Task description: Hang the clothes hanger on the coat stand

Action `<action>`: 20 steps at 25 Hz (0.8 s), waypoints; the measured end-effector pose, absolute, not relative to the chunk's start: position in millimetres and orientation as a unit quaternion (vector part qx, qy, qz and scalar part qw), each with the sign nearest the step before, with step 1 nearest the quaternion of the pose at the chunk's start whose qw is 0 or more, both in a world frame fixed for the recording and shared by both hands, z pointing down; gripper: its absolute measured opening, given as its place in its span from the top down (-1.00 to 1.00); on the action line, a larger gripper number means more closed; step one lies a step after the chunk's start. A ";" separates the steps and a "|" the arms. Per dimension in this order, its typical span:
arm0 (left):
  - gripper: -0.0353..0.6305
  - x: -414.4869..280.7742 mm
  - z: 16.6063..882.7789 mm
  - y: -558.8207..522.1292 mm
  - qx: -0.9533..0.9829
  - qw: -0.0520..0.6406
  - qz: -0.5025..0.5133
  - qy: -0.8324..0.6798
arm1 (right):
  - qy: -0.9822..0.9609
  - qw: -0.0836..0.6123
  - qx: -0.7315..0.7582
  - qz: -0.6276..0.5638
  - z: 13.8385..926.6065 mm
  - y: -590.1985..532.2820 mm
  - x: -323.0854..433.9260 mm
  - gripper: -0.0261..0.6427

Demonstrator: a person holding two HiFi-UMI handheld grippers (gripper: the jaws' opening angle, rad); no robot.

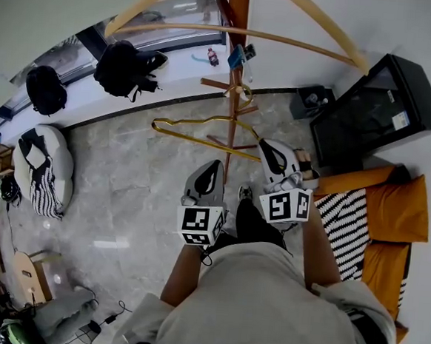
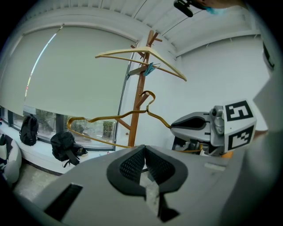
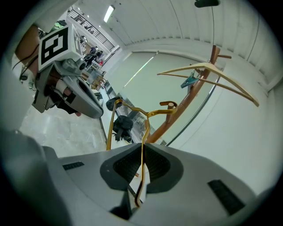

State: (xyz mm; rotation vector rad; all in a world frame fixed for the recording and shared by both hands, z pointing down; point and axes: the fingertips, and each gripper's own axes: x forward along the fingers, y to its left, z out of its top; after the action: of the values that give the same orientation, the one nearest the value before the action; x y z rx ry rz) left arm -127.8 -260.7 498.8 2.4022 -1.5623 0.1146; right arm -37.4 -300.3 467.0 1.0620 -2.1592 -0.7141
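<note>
A thin gold wire hanger (image 1: 205, 119) juts out to the left of my right gripper (image 1: 268, 148), which is shut on its wire (image 3: 143, 132). The hanger's hook (image 2: 148, 95) sits close against a peg of the brown wooden coat stand (image 1: 238, 28); I cannot tell whether it rests on the peg. A pale wooden hanger (image 1: 234, 32) hangs high on the stand. My left gripper (image 1: 210, 167) hovers just left of the right one, below the gold hanger. Its pads (image 2: 132, 163) meet with nothing between them.
Two black backpacks (image 1: 123, 67) lie on the windowsill with a small bottle (image 1: 212, 57). A black cabinet (image 1: 377, 106) stands to the right of the stand. An orange sofa (image 1: 394, 211) with a striped cushion is at the right. A white beanbag (image 1: 45, 169) sits at the left.
</note>
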 end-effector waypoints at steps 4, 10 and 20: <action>0.86 -124.9 499.3 -266.0 0.830 0.137 0.042 -0.539 | -0.820 0.310 0.399 -0.270 469.2 -305.9 -36.8 0.88; 0.86 -121.6 499.3 -274.9 0.830 0.136 0.047 -0.539 | -0.825 0.308 0.393 -0.266 474.6 -315.1 -37.1 0.88; 0.86 -115.6 499.6 -293.6 0.828 0.136 0.055 -0.542 | -0.829 0.309 0.385 -0.262 482.9 -334.7 -34.0 0.88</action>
State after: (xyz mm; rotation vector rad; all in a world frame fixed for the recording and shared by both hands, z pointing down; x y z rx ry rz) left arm -115.6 -293.6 499.6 2.3970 -1.5687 0.1581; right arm -34.0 -334.7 482.9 1.0166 -2.1913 -0.6927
